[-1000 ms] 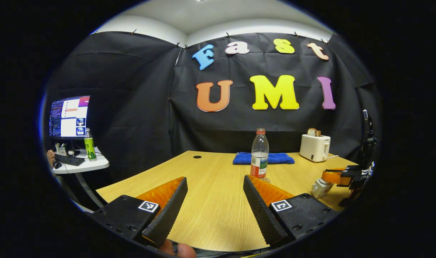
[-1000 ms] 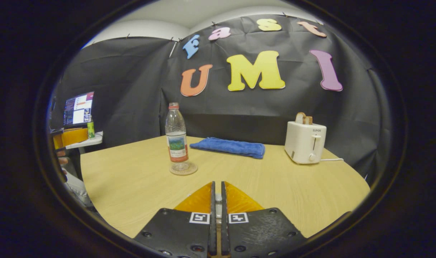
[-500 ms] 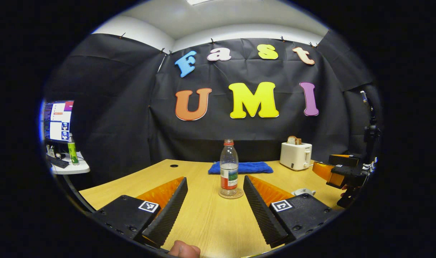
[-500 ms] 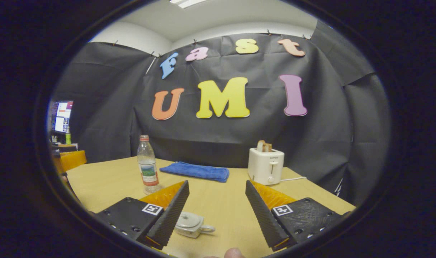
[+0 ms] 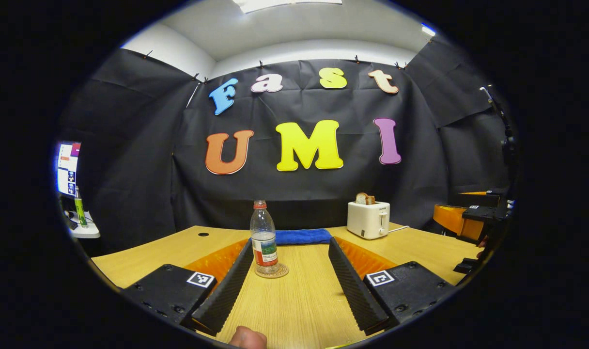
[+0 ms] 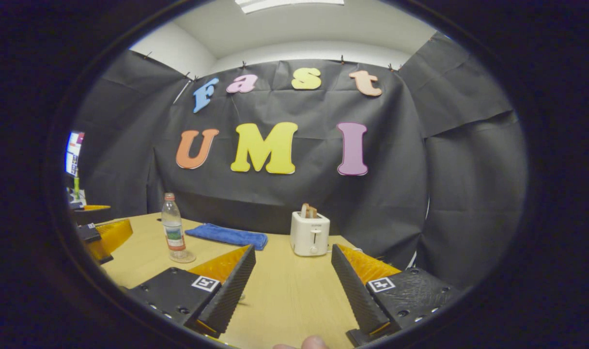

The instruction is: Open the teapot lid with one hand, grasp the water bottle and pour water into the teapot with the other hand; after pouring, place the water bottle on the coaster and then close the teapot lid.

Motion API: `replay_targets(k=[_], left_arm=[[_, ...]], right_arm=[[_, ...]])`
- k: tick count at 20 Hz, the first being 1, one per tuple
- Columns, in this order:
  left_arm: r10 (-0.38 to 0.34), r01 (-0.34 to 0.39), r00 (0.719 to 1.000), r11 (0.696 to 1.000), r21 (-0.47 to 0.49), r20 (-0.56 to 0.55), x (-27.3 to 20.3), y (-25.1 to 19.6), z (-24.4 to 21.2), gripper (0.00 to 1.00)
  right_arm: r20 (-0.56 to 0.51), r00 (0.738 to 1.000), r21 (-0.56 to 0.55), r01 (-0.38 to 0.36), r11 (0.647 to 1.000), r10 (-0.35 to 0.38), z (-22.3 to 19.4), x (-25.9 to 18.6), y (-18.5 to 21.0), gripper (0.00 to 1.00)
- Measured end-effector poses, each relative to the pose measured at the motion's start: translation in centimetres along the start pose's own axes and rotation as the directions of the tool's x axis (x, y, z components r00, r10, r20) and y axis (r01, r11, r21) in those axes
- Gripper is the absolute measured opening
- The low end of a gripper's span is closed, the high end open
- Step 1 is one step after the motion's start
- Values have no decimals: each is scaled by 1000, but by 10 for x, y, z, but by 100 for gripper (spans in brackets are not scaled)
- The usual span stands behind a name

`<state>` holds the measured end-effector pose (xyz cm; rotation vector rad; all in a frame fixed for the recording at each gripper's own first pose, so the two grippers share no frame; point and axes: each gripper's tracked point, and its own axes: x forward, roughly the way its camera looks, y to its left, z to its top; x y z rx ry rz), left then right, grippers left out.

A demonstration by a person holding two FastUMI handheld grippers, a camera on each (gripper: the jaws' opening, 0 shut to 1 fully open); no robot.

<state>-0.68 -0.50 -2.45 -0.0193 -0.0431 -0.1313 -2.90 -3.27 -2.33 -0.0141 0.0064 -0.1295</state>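
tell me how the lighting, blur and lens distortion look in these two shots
Left gripper view: sharp and evenly lit by a ceiling light panel, soft glare on the wooden table, table edge bowed by the fisheye, water bottle crisp. Right gripper view: same overhead light, the toaster and blue towel clear, the booth wall curving and the image darkening toward the rim.

On my counter [image 5: 299,300] I count one water bottle [image 5: 264,237] on one coaster [image 5: 272,271] at twelve o'clock, one blue towel [image 5: 302,236] behind it, and one toaster [image 5: 368,219] at one o'clock holding one bread slice [image 5: 364,198].
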Motion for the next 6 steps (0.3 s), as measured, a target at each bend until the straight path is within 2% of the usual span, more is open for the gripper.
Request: replay_targets(k=[5,6], left_arm=[[10,-10,1000,999,43,2,-6,4,5,97],[11,-11,1000,999,39,1,-7,5,6,97]], right_arm=[[17,1000,5,-20,1000,20,6,-13,24,97],[20,999,10,-28,1000,28,6,-15,29,93]])
